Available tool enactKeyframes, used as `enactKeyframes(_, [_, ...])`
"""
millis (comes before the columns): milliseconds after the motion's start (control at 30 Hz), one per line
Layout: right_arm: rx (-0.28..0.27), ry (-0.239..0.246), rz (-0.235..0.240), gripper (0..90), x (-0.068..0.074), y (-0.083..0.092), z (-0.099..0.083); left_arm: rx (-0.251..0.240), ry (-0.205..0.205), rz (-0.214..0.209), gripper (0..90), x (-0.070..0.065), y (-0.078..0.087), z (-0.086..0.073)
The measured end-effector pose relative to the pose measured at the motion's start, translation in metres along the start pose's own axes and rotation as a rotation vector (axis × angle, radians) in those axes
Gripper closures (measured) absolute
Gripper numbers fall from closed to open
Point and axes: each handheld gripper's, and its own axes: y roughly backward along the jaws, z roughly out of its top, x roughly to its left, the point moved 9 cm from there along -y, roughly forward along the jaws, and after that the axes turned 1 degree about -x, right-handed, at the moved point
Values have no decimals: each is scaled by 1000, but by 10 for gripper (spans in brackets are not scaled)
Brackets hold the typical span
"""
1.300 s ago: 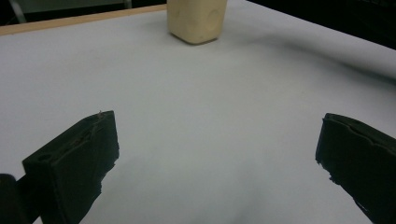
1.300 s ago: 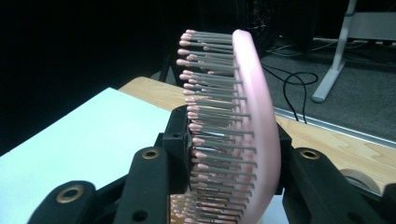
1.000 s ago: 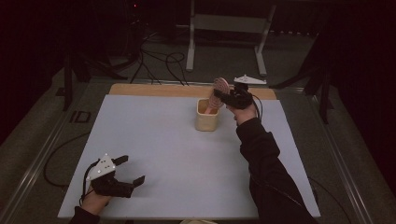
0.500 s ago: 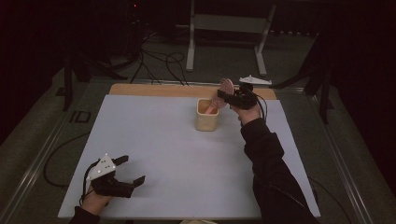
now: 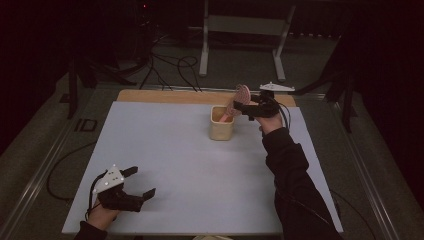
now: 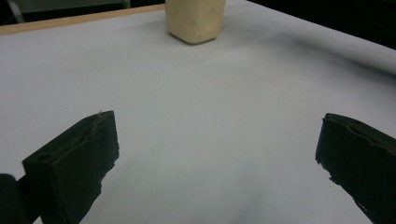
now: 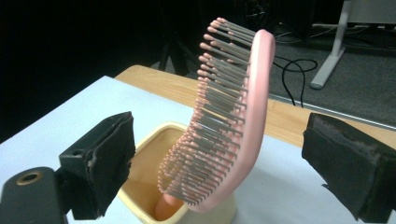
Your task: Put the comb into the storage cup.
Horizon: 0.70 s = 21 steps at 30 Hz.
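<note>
A pink hairbrush point(image 7: 233, 121) with grey bristles stands handle-down in a cream cup point(image 5: 222, 123), its head point(image 5: 242, 95) leaning out above the rim. My right gripper point(image 5: 242, 106) hovers at the brush head; its jaws have just been opening and now stand wide apart, with the brush between them but untouched. The right gripper point(image 7: 219, 158) view shows a gap on both sides of the brush. My left gripper point(image 5: 140, 183) rests open near the table's front left corner, nothing between its jaws. The left gripper point(image 6: 215, 154) view looks across the bare table to the cup point(image 6: 195, 21).
The white table top point(image 5: 165, 150) has a wooden strip point(image 5: 165, 96) along its far edge. Beyond it, on the dark floor, lie cables point(image 5: 175, 65) and a metal stand point(image 5: 240, 30). A dark sleeve point(image 5: 290, 175) crosses the table's right side.
The right gripper's jaws have opened and let go of the pink hairbrush, which now leans in the cup on its own. The left gripper has not moved.
</note>
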Motion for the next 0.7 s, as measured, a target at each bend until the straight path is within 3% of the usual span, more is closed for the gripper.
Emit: enactKeyframes(700, [22,69,17,93,8,6,0,-4,2,0,1,0,1,1])
